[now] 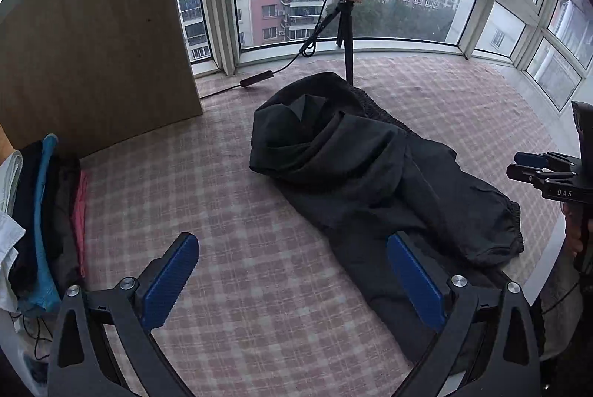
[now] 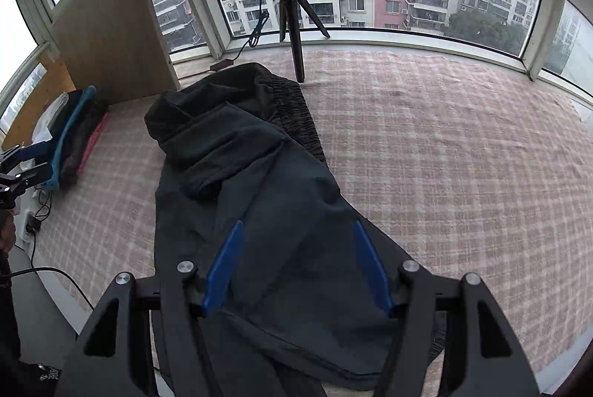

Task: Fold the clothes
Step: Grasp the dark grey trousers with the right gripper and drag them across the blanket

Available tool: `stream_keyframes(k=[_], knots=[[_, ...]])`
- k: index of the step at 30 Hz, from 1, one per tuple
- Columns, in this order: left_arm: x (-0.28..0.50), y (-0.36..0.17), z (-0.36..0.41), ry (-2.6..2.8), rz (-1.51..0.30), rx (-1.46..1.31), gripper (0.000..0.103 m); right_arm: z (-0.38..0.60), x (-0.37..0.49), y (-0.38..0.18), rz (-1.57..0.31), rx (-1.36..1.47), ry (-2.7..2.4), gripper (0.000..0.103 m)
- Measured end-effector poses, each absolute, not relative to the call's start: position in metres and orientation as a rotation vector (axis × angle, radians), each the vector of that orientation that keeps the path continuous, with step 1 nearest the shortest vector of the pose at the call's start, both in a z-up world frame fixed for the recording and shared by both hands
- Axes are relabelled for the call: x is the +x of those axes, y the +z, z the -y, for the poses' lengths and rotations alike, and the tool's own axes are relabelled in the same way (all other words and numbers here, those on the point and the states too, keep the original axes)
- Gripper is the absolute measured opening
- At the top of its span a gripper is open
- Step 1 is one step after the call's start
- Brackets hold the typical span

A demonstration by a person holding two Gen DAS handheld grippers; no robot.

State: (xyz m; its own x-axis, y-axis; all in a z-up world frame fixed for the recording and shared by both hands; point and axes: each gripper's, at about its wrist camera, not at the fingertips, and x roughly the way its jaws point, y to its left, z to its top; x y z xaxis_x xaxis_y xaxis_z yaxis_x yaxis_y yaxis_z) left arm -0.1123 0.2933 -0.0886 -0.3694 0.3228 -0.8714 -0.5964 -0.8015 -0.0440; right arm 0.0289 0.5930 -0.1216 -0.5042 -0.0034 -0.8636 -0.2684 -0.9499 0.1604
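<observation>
A pair of black trousers [image 1: 352,167] lies rumpled on the pink checked cover [image 1: 222,211], its elastic waistband toward the window and its upper part bunched in folds. My left gripper [image 1: 292,245] is open wide above the cover, and its right finger [image 1: 415,278] hangs over the trousers' near left edge. In the right wrist view the trousers [image 2: 252,182] run from the tripod down to the near edge. My right gripper [image 2: 296,226] stands open just above the lower half of the cloth, its blue pads not pressing on it. Each gripper shows at the edge of the other's view: the right gripper [image 1: 526,163] and the left gripper [image 2: 26,156].
A stack of folded clothes [image 1: 40,211] in white, dark, blue and pink sits at the left against a wooden board [image 1: 92,37]. A ring light on a tripod [image 1: 346,37] stands at the back by the windows, and its cable [image 1: 259,78] trails left. The cover [image 2: 444,156] lies bare to the right.
</observation>
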Motion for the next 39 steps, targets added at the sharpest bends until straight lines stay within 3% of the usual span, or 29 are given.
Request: stream_keyframes(k=[3, 9, 10, 12, 15, 20, 23, 27, 30, 33, 35, 37, 39], knots=[[-0.114, -0.113, -0.324, 2.139, -0.362, -1.344, 0.100, -0.587, 0.025, -0.147, -0.511, -1.535, 2.637, 0.061], [-0.127, -0.109, -0.330, 2.164, -0.311, -1.367, 0.100, -0.513, -0.016, -0.196, -0.089, -1.729, 2.642, 0.058], [-0.129, -0.104, -0.326, 2.182, -0.309, -1.362, 0.100, -0.506, -0.016, -0.202, 0.014, -1.722, 2.642, 0.033], [-0.131, -0.094, -0.311, 2.226, -0.299, -1.349, 0.100, -0.515, -0.014, -0.205, -0.030, -1.748, 2.659, 0.004], [-0.134, -0.080, -0.284, 2.286, -0.265, -1.338, 0.100, -0.552, 0.002, -0.176, -0.292, -1.658, 2.718, 0.002], [-0.133, -0.073, -0.254, 2.337, -0.233, -1.336, 0.100, -0.608, 0.057, -0.092, -0.504, -1.383, 2.793, 0.002], [-0.131, -0.078, -0.256, 2.326, -0.270, -1.340, 0.100, -0.626, 0.109, -0.053, -0.397, -1.240, 2.748, 0.002], [-0.128, -0.086, -0.271, 2.286, -0.295, -1.345, 0.100, -0.693, 0.200, -0.034, -0.530, -1.011, 2.426, 0.002], [-0.128, -0.091, -0.291, 2.244, -0.323, -1.343, 0.100, -0.735, 0.230, -0.056, -0.383, -1.162, 2.027, 0.004], [-0.131, -0.098, -0.317, 2.201, -0.363, -1.341, 0.100, -0.742, 0.230, -0.063, -0.510, -1.191, 2.066, 0.006], [-0.131, -0.106, -0.335, 2.164, -0.371, -1.346, 0.100, -0.731, 0.206, -0.059, -0.525, -1.193, 2.193, 0.012], [-0.132, -0.118, -0.352, 2.139, -0.392, -1.359, 0.100, -0.718, 0.166, -0.059, -0.512, -1.210, 2.333, 0.040], [-0.133, -0.130, -0.366, 2.122, -0.407, -1.386, 0.100, -0.705, 0.114, -0.068, -0.489, -1.240, 2.482, 0.052]])
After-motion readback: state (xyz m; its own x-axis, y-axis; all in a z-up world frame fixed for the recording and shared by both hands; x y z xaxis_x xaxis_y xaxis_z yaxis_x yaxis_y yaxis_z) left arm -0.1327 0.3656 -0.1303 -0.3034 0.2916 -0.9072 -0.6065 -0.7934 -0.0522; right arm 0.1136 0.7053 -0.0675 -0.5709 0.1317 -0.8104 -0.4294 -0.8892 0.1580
